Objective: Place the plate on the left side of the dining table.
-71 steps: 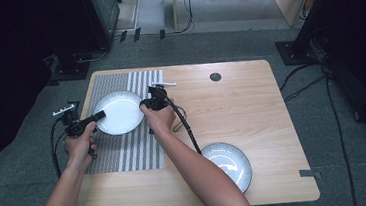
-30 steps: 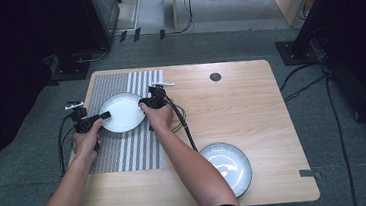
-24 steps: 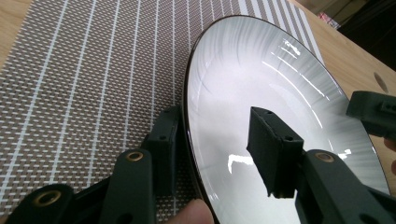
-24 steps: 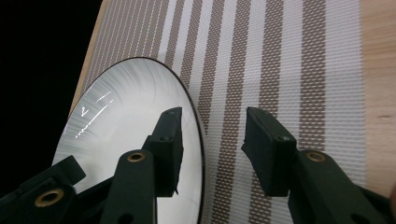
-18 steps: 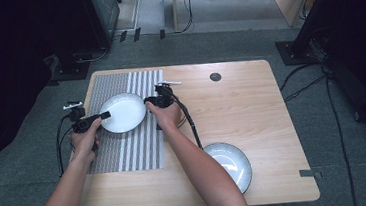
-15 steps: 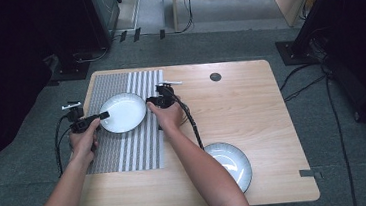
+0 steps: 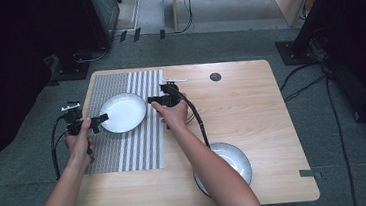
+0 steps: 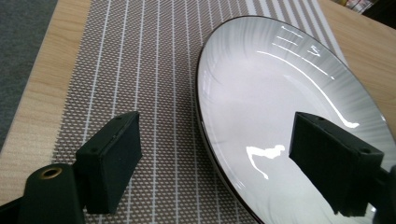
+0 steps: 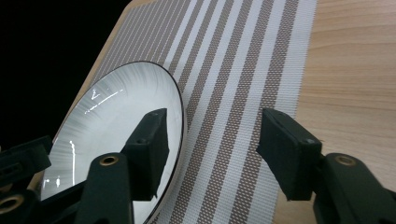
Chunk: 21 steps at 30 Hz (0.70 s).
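Note:
A white plate with a dark rim lies on a striped placemat at the table's left. My left gripper is at the plate's left edge. In the left gripper view its jaws stand on either side of the rim without touching it; they have just been opening. My right gripper is at the plate's right edge, its jaws also just opening. In the right gripper view it is open, one jaw over the plate and the other over the placemat.
A second white plate lies near the table's front right, partly under the right forearm. The wooden table has a small dark round disc at the back. Cables trail from both grippers.
Both grippers' jaws have spread apart at the plate's rim, letting go of it. The right hand has drifted a little to the right. The plate has stayed on the placemat.

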{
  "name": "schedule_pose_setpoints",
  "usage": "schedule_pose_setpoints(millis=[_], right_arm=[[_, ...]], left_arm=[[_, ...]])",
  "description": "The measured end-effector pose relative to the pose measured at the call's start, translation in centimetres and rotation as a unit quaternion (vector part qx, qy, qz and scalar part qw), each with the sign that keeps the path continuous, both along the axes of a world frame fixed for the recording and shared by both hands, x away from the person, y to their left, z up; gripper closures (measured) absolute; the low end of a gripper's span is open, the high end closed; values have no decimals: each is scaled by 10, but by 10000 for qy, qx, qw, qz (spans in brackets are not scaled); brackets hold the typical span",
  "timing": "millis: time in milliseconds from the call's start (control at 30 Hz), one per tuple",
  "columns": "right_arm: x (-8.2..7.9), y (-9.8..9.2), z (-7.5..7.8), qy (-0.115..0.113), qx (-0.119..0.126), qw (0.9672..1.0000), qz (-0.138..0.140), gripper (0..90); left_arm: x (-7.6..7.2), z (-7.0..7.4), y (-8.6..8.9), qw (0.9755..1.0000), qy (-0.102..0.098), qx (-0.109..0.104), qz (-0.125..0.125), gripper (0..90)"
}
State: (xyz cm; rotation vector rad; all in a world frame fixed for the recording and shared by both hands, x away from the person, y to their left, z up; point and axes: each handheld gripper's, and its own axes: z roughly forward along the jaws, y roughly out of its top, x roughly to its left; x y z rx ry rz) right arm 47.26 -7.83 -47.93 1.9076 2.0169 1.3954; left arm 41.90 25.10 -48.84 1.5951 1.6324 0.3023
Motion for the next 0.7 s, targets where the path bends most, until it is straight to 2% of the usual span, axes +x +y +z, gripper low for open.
schedule_pose_setpoints(millis=[100, 133, 200, 367, 700], right_arm=[[-3, -9, 6, -171, 31, 9998, 45, 359], [-5, -10, 7, -229, -27, 9997, 51, 367], [-7, -13, 11, -198, -222, 9996, 40, 370], [-15, -25, 18, -331, -191, 9991, 175, 357], [-34, -54, 29, -536, -233, 9976, 373, 346]], left_arm=[[-5, 3, -3, 10000, -73, 20, -65, 161], [-7, 3, -4, 9999, -95, 69, -102, 162], [-10, 5, -6, 9997, -118, 155, -130, 162], [-21, 7, -9, 9992, -189, 315, -169, 156], [-46, 8, -6, 9984, -334, 421, -195, 156]])
